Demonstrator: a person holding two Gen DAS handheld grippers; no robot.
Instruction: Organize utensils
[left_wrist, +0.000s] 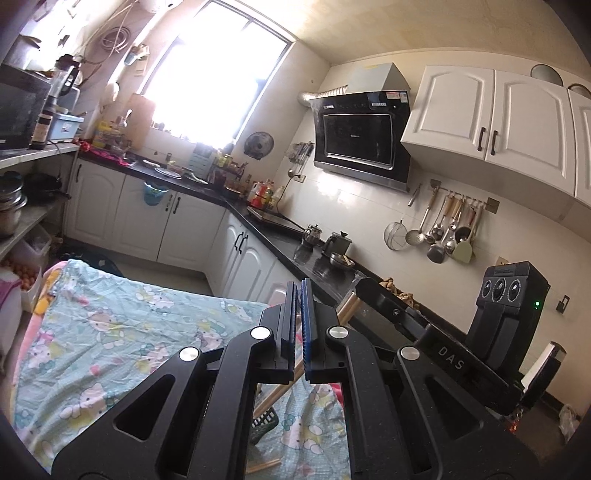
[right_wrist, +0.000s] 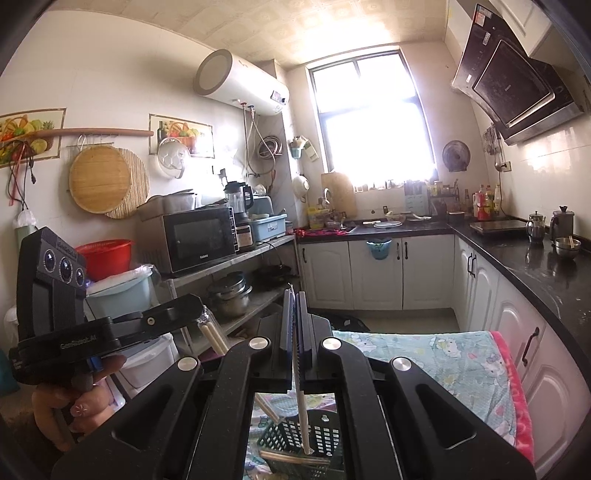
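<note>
My right gripper (right_wrist: 294, 295) is shut on a pale chopstick (right_wrist: 300, 406). The stick hangs down with its lower tip inside a dark green slotted utensil basket (right_wrist: 317, 439) on the table. My left gripper (right_wrist: 199, 317) shows at the left of the right wrist view, shut on a pair of wooden chopsticks (right_wrist: 216, 338) that slant down to the basket. In the left wrist view the left gripper (left_wrist: 298, 286) is closed, with the chopsticks (left_wrist: 277, 391) seen below its fingers and the basket (left_wrist: 264, 422) beneath. The right gripper's body (left_wrist: 402, 314) crosses at the right.
The table is covered by a light green cartoon-print cloth (left_wrist: 122, 332) with a pink edge (right_wrist: 513, 387). More chopsticks (left_wrist: 264, 466) lie on the cloth. A black countertop (right_wrist: 535, 266) with kettles and a bowl runs along the right. A shelf with a microwave (right_wrist: 199, 236) stands at left.
</note>
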